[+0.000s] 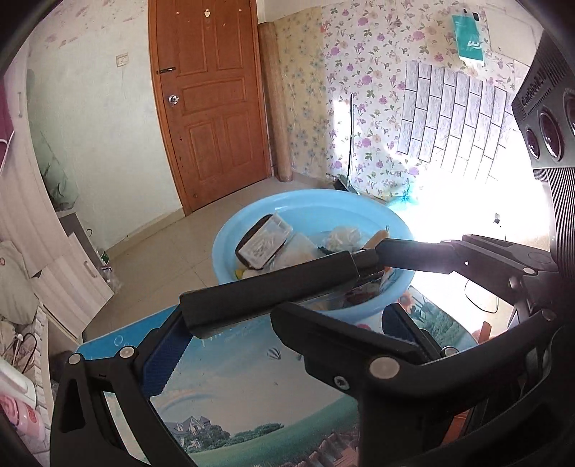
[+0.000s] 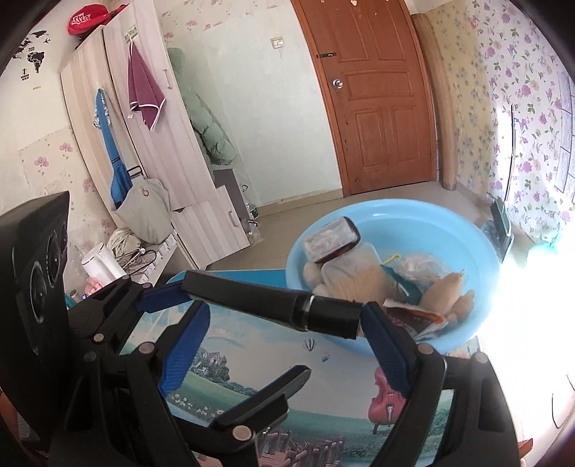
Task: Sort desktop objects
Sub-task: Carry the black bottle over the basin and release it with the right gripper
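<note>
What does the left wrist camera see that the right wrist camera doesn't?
Only the left wrist view shows the teal box high on the floral wall and the grey brick-pattern panel. Only the right shows the red cap, the maroon towel and the white kettle. Both show the blue basin and the wooden door.

- This is looking like a lived-in room of a home, likely a bedroom.
- Floral wallpaper [image 1: 363, 72] is covering the walls beside a panelled wooden door [image 2: 373, 97].
- A pale wardrobe [image 2: 143, 118] is standing by the wall, with a maroon towel [image 2: 143, 89] and a blue bag [image 2: 113, 158] hanging on it and a red cap [image 2: 88, 19] lying on top.
- A white kettle [image 2: 102, 264] is sitting among cables on the tiled floor [image 1: 158, 258].
</note>
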`<state>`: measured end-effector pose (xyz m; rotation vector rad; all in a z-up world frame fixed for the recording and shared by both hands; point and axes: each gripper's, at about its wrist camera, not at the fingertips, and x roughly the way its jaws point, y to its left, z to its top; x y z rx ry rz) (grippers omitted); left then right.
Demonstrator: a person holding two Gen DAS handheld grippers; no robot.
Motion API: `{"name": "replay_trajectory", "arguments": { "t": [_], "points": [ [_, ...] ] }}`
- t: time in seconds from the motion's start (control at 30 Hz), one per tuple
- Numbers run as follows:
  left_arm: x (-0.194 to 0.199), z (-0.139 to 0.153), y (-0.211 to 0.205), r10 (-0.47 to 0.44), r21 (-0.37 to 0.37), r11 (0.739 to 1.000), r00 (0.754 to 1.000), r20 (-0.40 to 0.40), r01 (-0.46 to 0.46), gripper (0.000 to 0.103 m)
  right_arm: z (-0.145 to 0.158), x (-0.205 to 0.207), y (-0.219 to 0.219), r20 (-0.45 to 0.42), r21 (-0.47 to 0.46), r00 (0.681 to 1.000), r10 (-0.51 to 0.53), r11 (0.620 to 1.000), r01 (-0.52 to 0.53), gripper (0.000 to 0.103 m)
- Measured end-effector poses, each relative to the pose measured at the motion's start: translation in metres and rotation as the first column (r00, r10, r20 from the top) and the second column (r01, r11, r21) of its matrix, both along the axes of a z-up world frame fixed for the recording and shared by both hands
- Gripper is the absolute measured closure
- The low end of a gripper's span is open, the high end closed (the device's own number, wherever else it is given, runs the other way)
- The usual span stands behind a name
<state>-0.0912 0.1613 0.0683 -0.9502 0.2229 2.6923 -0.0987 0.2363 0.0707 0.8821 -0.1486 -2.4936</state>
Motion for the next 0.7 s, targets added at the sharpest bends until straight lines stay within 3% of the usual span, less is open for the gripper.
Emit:
{"name": "replay_trajectory", "arguments": {
  "t": [0.23, 0.43, 0.63, 0.7],
  "points": [
    [-0.034, 0.005, 0.017, -0.035, 0.008, 0.999, 0.999, 0.009, 0.035, 0.0, 0.009, -0.031, 0.016, 0.003, 0.008, 1.0, -0.028, 1.0, 0.028, 0.016],
    [-0.063, -0.01, 0.034, -0.094, 0.019, 0.995, 0.994, 0.051, 0.093, 0.0, -0.002, -0.057, 0.033, 0.033, 0.017, 0.997, -0.069, 0.998, 0.068, 0.015],
    [-0.068, -0.015, 0.049, -0.145, -0.067, 0.987, 0.989, 0.04, 0.148, 0.0, -0.023, -0.081, 0.052, 0.112, -0.001, 0.986, -0.122, 0.992, 0.123, 0.015],
    [-0.067, -0.016, 0.045, -0.15, -0.054, 0.987, 0.987, 0.056, 0.153, 0.0, -0.026, -0.081, 0.053, 0.113, 0.014, 0.985, -0.131, 0.991, 0.13, 0.015]
  ]
}}
